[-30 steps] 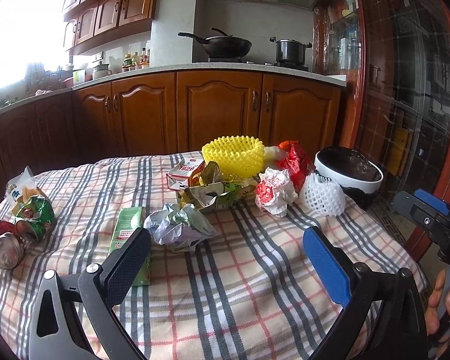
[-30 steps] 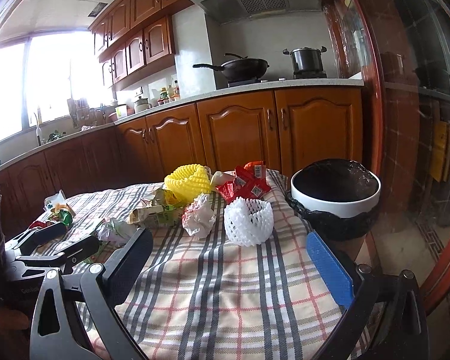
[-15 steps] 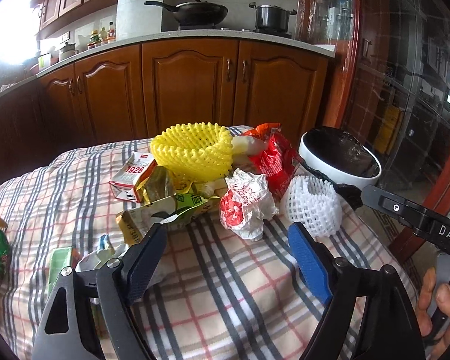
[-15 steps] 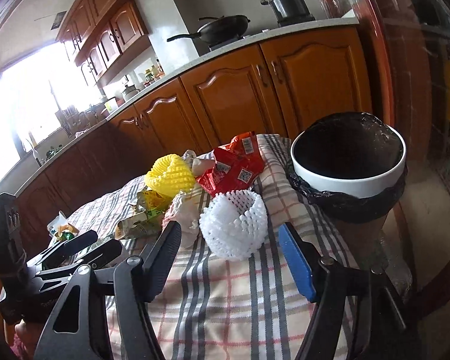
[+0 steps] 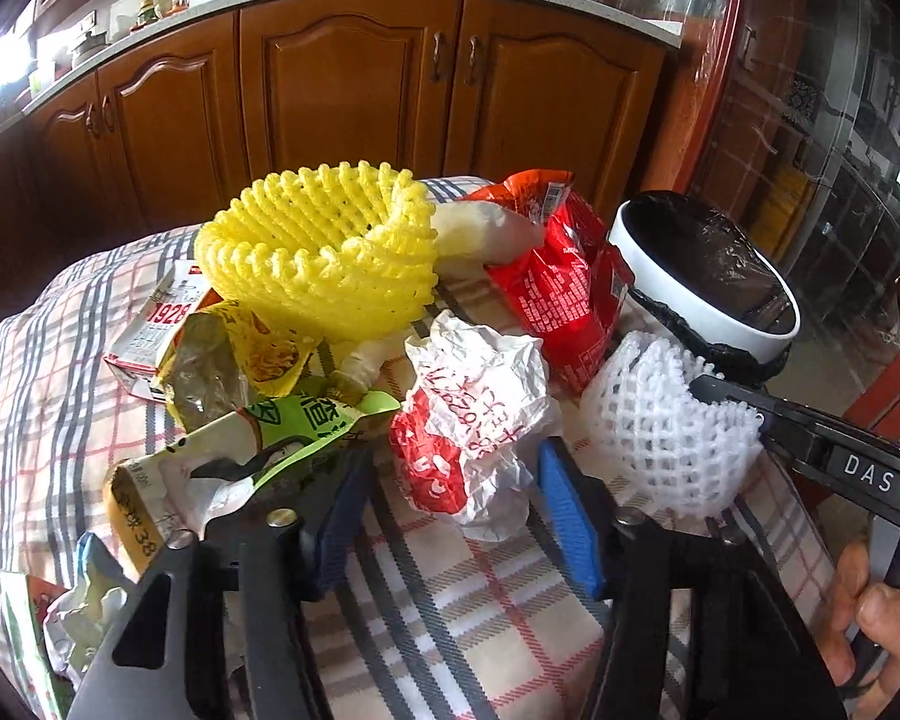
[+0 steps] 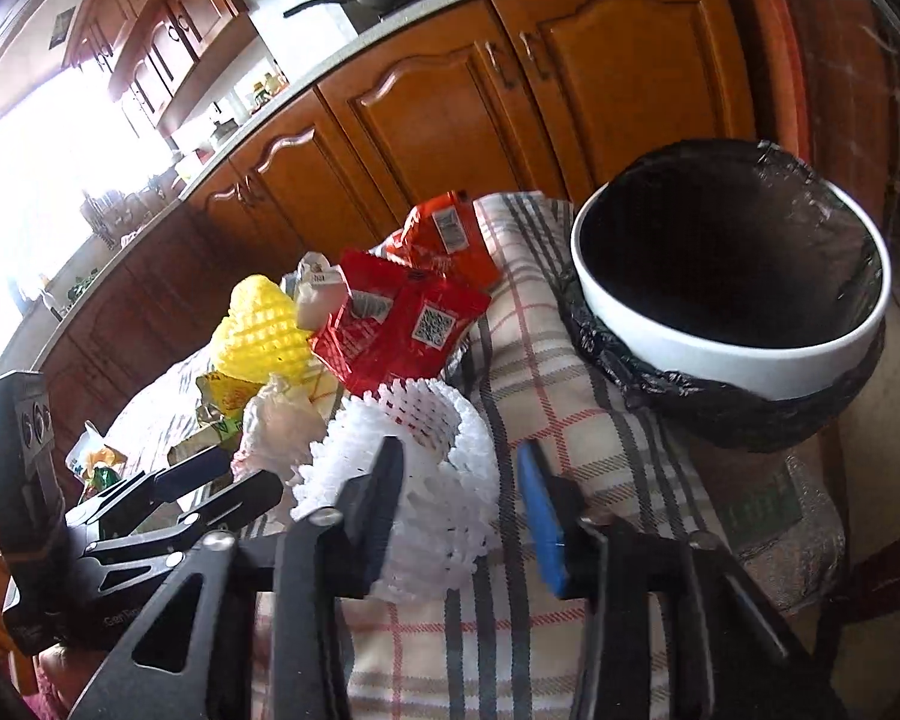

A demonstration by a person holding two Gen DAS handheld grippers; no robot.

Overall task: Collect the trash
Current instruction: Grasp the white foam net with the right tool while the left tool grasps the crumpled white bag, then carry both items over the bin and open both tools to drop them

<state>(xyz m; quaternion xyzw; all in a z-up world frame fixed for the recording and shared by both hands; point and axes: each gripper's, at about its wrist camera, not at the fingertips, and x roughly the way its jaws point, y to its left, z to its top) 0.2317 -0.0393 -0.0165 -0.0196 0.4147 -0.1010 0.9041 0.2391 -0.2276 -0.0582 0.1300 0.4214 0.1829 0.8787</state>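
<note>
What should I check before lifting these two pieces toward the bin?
1. Left gripper around the crumpled red-and-white wrapper: ok, wrapper between the closing jaws.
2. Right gripper around the white foam net: ok, net between the closing jaws.
3. Firm pinch on either piece: cannot tell, the jaws are closing and contact is unclear.
4. Neighbouring trash clear of the left jaws: not ok, the green-and-white packet lies against the left finger.
5. Bin open, with a black liner: ok.
6. Grippers apart from each other: ok, close but not touching.
</note>
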